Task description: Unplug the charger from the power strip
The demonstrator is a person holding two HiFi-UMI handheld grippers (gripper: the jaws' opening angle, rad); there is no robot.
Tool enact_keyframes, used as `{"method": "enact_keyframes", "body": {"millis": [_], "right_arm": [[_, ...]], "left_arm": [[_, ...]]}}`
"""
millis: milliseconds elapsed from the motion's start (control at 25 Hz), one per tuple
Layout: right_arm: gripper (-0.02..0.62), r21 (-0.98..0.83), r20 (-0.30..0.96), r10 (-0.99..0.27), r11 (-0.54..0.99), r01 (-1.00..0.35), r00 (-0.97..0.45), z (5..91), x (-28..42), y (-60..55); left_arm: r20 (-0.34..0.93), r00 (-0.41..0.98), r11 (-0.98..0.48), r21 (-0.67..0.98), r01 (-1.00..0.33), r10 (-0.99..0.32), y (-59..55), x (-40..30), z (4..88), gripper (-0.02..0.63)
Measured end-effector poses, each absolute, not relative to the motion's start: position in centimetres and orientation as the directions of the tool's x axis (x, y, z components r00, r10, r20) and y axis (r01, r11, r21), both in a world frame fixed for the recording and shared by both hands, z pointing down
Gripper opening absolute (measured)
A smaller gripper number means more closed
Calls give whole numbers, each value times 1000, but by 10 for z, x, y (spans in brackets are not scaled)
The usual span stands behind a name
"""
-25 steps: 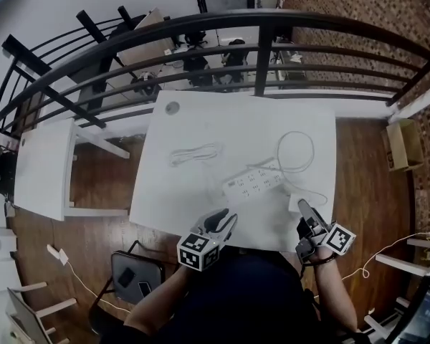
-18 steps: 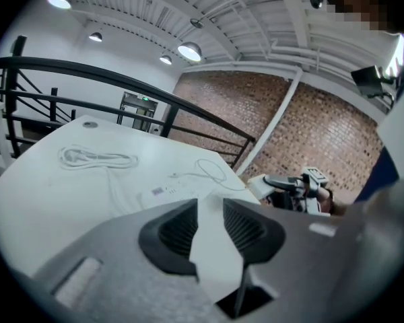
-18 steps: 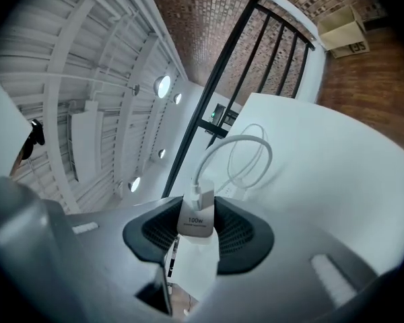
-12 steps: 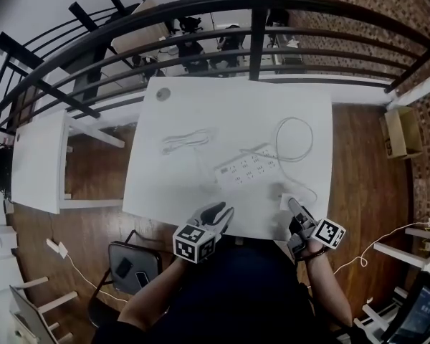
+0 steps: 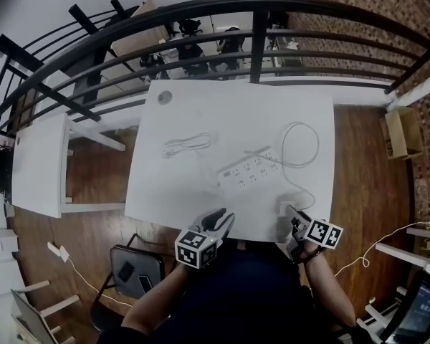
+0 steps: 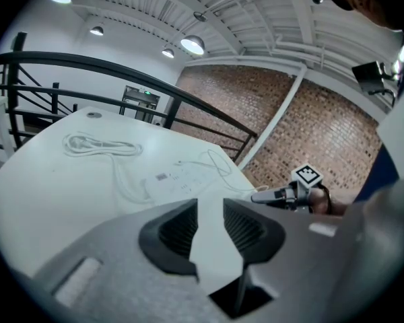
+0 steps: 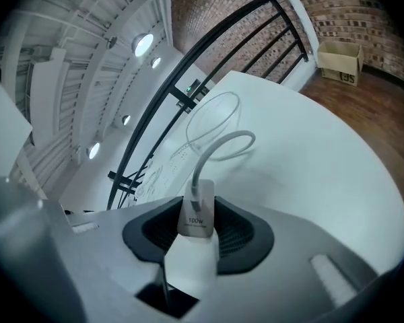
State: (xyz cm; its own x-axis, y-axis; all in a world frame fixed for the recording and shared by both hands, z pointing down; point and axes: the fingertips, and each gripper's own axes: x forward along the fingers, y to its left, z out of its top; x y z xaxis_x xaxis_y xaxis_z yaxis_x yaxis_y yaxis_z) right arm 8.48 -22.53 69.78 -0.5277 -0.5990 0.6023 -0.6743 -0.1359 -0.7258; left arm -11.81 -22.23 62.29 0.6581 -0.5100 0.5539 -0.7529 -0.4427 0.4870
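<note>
Clearly unplugged, the charger [image 7: 196, 214], a small smooth white block printed "100w", sits upright between the black ribbed pads of the right gripper [image 7: 198, 235], which are closed against its two sides. In the head view the right gripper [image 5: 289, 213] holds it just above the near edge of the table [image 5: 201, 113], well apart from the power strip [image 5: 251, 172]. A rounded white cable [image 7: 219, 145] rises from the charger's top, arches over and runs into a thin loop on the tabletop beside the strip.

The strip is a long, flat white bar with rows of sockets, lying at a slant near the middle of the matte white table. A loosely bundled white cord [image 5: 190, 145] lies to its left.

The left gripper [image 6: 210, 224] has its grooved black pads apart with only bare tabletop showing between them; it hovers at the table's near edge [image 5: 216, 221]. A curved black metal railing [image 5: 258, 20] stands behind the table, with a rough brick wall [image 6: 310, 126] beyond.
</note>
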Motion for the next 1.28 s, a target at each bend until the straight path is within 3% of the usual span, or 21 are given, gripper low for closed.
{"method": "enact_keyframes", "body": {"millis": [640, 720, 800, 840, 1160, 1280], "right_arm": [[151, -669, 647, -577, -115, -735, -499, 712, 91, -221], [214, -637, 670, -573, -116, -762, -473, 714, 98, -220], [323, -583, 705, -567, -121, -804, -426, 714, 107, -221], [342, -556, 721, -563, -124, -822, -403, 713, 111, -221], [360, -434, 777, -604, -313, -845, -175, 705, 171, -204], [328, -427, 755, -646, -357, -831, -110, 685, 194, -197]], "left_arm": [[543, 679, -470, 490, -734, -494, -222, -119, 623, 117], [535, 682, -481, 484, -731, -499, -225, -118, 619, 117], [524, 685, -487, 483, -728, -506, -230, -117, 616, 116], [519, 687, -488, 484, -727, -509, -232, -117, 615, 110], [446, 718, -524, 491, -696, -535, -239, -119, 600, 110], [404, 718, -556, 456, -695, -566, -244, -118, 598, 110]]}}
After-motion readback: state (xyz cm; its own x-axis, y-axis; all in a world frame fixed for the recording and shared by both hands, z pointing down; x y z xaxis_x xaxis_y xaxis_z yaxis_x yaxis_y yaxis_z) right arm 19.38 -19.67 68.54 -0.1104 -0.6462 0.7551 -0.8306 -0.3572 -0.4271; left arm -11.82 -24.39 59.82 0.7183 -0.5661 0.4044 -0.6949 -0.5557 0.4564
